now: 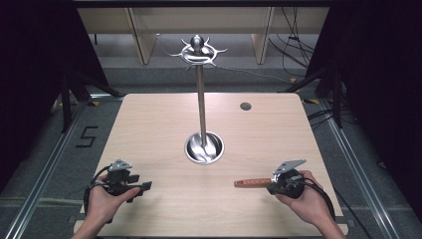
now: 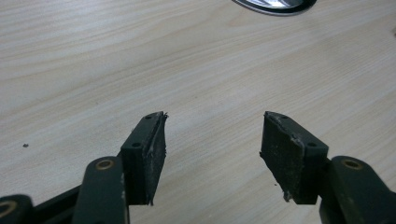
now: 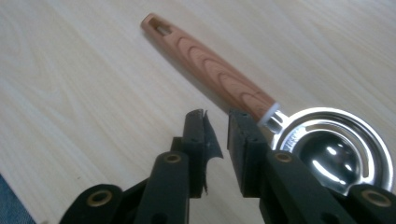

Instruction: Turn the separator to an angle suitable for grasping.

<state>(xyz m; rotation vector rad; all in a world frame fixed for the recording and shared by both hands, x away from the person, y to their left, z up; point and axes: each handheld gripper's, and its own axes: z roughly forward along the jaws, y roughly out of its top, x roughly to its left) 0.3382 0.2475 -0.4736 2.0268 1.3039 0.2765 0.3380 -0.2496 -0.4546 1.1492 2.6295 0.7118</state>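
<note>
A utensil with a wooden handle [image 1: 253, 182] and a slotted steel bowl [image 3: 336, 149] lies flat on the table near its front right. My right gripper [image 1: 271, 185] sits over the bowl end. In the right gripper view its jaws [image 3: 216, 126] stand a narrow gap apart with nothing between them. The handle [image 3: 210, 70] runs away just beside the right-hand pad. My left gripper [image 1: 143, 186] rests at the front left. Its jaws [image 2: 212, 140] are wide apart over bare wood and hold nothing.
A steel stand rises from a round base [image 1: 204, 147] at the table's middle, its pole [image 1: 201, 99] topped by a ring of hooks [image 1: 199, 50]. The base's rim [image 2: 275, 5] shows ahead of the left gripper. A dark grommet [image 1: 245, 106] sits at the back right of the wooden table [image 1: 149, 124].
</note>
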